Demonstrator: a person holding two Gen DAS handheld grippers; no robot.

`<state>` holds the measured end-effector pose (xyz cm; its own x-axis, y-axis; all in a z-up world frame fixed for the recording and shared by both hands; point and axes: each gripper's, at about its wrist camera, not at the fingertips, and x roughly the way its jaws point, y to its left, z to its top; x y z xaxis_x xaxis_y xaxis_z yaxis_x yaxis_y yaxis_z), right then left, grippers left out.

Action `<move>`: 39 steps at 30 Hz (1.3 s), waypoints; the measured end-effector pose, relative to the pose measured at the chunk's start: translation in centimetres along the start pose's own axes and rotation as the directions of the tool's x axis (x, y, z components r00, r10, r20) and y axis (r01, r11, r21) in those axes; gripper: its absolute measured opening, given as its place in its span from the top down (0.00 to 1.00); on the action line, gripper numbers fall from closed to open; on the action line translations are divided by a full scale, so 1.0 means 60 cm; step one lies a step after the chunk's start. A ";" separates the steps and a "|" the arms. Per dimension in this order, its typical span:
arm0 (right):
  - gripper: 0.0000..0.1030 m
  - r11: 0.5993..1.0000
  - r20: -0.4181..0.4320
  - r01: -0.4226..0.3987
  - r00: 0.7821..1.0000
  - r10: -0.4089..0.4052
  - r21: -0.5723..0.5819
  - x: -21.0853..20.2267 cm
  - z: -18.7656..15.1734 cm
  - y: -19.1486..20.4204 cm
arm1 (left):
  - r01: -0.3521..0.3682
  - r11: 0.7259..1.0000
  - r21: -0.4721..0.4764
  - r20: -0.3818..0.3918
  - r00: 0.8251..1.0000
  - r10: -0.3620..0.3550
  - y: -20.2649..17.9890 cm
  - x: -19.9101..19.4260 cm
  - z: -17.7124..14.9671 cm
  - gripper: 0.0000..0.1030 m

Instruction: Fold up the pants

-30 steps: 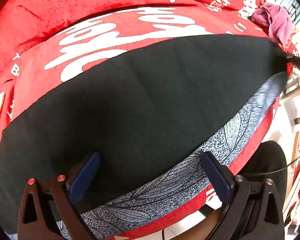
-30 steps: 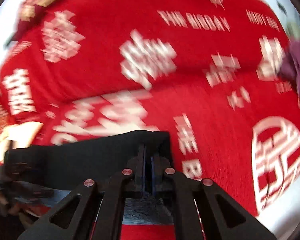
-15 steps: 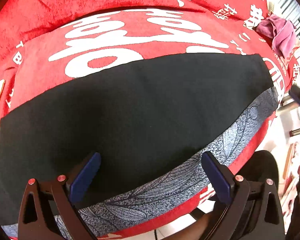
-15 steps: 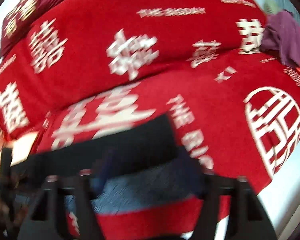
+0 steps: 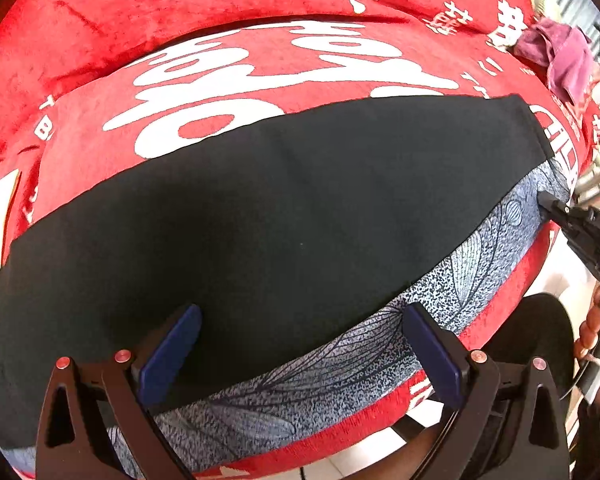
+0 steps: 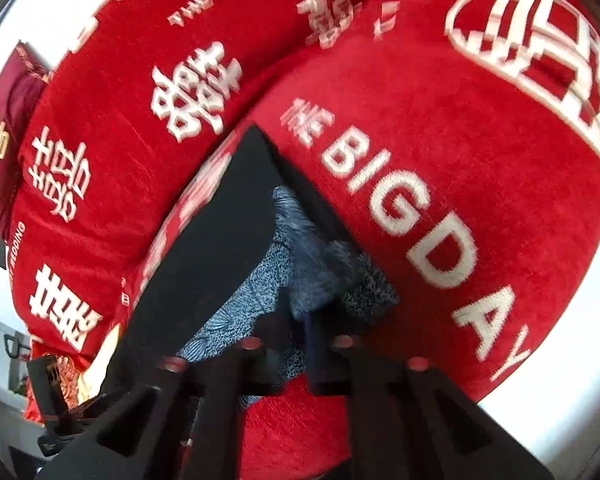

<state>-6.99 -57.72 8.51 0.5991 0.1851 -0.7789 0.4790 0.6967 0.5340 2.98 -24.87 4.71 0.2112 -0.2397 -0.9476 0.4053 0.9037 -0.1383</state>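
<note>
The right gripper [image 6: 300, 320] had dropped to the pants' [image 5: 300, 220] right end, closing on its patterned edge; left gripper [image 5: 300, 354] gaped, empty, over the near long edge.

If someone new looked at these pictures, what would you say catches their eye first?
Most striking is the bright red cover with large white lettering that fills both views. Across it lie the pants, black with a grey-blue leaf-patterned band along the near edge. The left tongs stand open over that edge, while the right tongs, at the pants' far right end in the left view, have just been closing and are shut on the patterned cloth.
</note>
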 end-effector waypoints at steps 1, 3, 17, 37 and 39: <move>0.94 1.000 0.008 0.017 1.000 -0.017 -0.026 -0.008 0.002 0.009 | 0.012 1.000 -0.019 0.010 1.000 -0.011 0.003 -0.008 0.000 0.03; 0.94 0.997 0.042 0.055 0.998 -0.052 -0.051 -0.030 0.001 0.020 | 0.022 0.999 -0.037 0.050 0.999 -0.021 0.009 -0.026 0.002 0.03; 0.10 0.792 0.153 0.219 0.975 -0.159 -0.571 -0.045 -0.042 0.251 | -0.147 0.987 -0.062 0.078 0.985 0.151 0.027 -0.039 -0.006 0.03; 0.08 0.770 -0.090 0.206 0.942 -0.323 -0.604 0.055 -0.066 0.196 | -0.168 0.970 -0.176 0.026 0.984 0.175 0.115 -0.010 -0.033 0.01; 0.07 0.808 -0.070 0.224 0.948 -0.310 -0.544 0.023 -0.042 0.172 | -0.167 0.969 -0.179 0.024 0.984 0.174 0.115 -0.011 -0.033 0.01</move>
<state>-2.84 -48.54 12.12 0.3747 0.0079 -0.9271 0.1726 0.9819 0.0781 3.89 -17.79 3.79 0.3001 -0.0869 -0.9499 0.1982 0.9798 -0.0270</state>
